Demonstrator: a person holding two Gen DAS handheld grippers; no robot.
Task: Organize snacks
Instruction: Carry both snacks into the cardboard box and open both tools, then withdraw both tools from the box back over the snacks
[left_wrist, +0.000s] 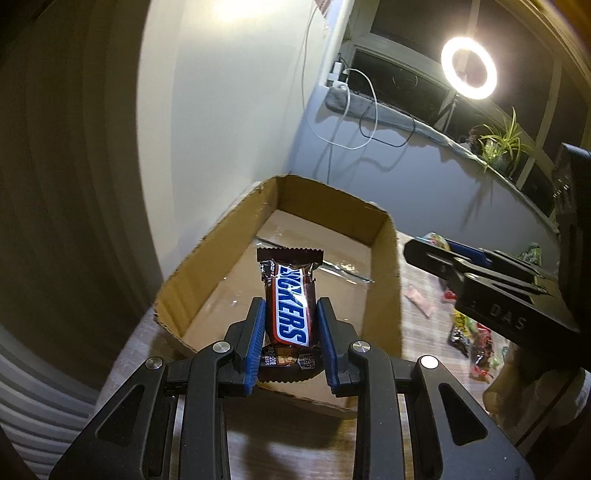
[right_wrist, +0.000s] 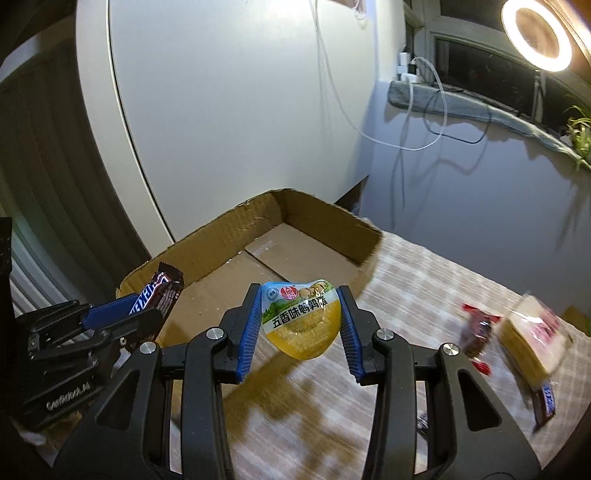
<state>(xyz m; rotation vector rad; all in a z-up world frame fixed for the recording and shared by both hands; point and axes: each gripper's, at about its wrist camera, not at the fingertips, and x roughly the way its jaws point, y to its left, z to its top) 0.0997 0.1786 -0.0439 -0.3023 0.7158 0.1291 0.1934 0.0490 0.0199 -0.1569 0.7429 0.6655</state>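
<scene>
While both arms hang above the tabletop (right_wrist: 424, 280), the left gripper (left_wrist: 291, 325) is clamped on a Snickers bar (left_wrist: 290, 295), its blue pads pressing the wrapper's long sides so the bar stands nearly upright just over the near wall of the cardboard box (left_wrist: 384, 258). That box sits at the tabletop's far left corner, against the white wall; its rim is ragged and its taped floor lies bare. The right gripper (right_wrist: 301, 321) pinches a small yellow snack pouch (right_wrist: 299, 321) by its two side edges, hanging in the air above the tabletop just outside the box's near right wall. Seen from the right wrist, the left gripper (right_wrist: 122, 317) and its bar (right_wrist: 157, 295) sit close by on the left, at the box's near left corner. Toward the tabletop's right edge lie a wrapped yellow sandwich cake (right_wrist: 532, 339), a red-and-dark candy (right_wrist: 478, 328) touching it, and another Snickers (right_wrist: 546, 404), with bare cloth between them and the box.
</scene>
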